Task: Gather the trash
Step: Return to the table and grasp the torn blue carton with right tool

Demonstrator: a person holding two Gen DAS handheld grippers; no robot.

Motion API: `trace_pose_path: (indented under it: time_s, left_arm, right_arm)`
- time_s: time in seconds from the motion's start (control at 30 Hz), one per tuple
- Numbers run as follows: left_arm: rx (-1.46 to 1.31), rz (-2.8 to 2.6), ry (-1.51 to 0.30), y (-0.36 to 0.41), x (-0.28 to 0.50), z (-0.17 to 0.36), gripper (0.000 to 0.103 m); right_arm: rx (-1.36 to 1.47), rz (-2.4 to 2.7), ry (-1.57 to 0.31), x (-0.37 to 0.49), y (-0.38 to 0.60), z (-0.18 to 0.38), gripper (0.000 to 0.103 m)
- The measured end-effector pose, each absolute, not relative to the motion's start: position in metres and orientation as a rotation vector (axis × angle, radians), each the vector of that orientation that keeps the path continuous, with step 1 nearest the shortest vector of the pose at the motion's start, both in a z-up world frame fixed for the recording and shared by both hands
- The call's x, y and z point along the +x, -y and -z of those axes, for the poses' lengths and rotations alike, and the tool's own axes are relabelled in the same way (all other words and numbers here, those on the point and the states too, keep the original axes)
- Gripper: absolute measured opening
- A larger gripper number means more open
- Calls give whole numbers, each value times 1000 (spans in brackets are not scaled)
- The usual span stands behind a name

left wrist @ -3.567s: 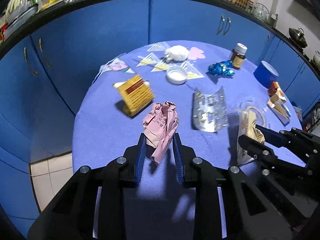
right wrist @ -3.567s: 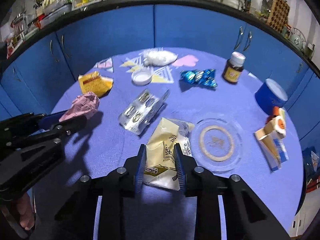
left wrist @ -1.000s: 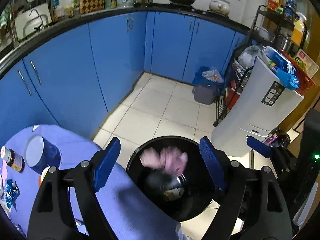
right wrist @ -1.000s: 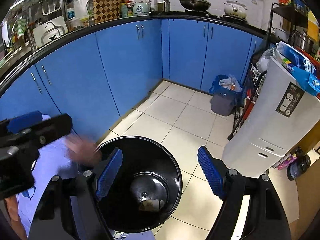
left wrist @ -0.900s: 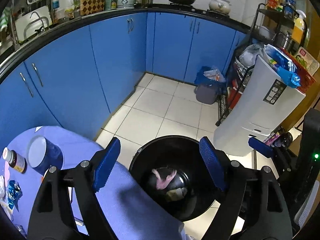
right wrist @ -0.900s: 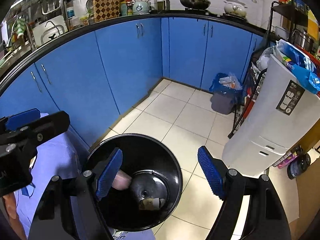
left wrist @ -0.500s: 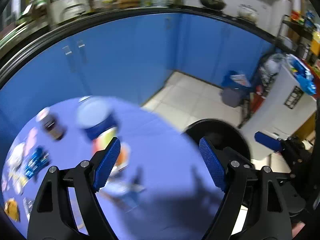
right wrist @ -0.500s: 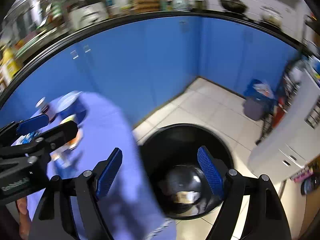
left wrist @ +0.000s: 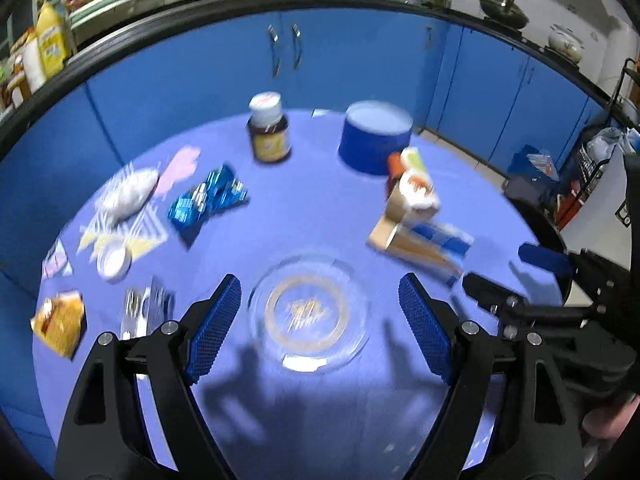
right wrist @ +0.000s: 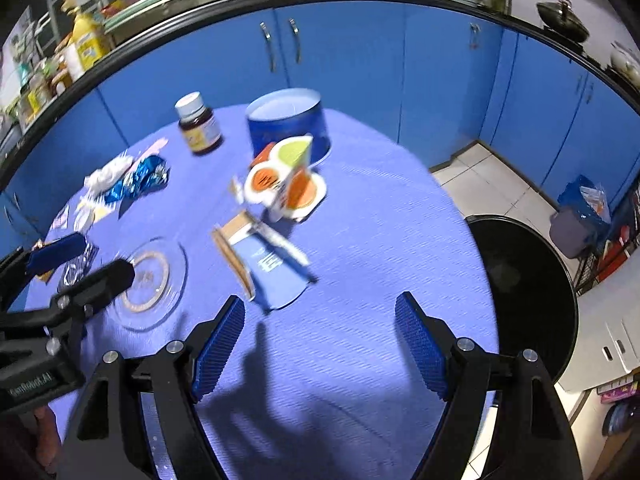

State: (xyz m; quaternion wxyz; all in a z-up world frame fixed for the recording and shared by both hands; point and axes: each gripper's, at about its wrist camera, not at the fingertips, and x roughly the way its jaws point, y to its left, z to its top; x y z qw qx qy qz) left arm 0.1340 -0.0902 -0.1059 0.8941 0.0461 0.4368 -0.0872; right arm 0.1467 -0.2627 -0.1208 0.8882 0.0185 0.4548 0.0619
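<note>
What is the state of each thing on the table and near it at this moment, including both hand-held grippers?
left hand-held gripper: open, empty
right hand-held gripper: open, empty
brown bottle: upright, cap on
blue round tin: upright, lid on
glass plate: flat, empty
flattened carton: lying on the table
blue foil wrapper: crumpled
black bin: open, on the floor

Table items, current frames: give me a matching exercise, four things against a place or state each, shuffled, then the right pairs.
Things:
1. brown bottle
2. glass plate
3. black bin
4. blue foil wrapper

Places or states:
A. on the floor beside the table
B. crumpled, lying near the white wad
C. upright with a white cap, left of the blue tub
D. flat on the cloth, seen between the open left claw's fingers

Pairs: 1-C, 2-D, 3-A, 4-B
</note>
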Motion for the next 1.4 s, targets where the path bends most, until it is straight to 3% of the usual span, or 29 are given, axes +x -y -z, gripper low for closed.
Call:
trace_pose_path:
  time_s: [0.4, 1.17, 1.23, 1.4]
  left_arm:
    - [79, 185, -1010, 89, 137, 145, 81]
    - [94, 250, -975, 100, 161, 147, 88]
    - [94, 259, -973, 100, 161, 147, 88]
    - [92, 278, -965, 100, 161, 146, 86]
  right_arm:
    - [-96, -113, -919, 151, 250, 135, 76]
    - [-49, -157, -910, 178, 262, 143, 75]
    - [-53, -181, -904, 179, 259, 142, 70]
    - [-92, -241, -884, 177, 247, 139, 40]
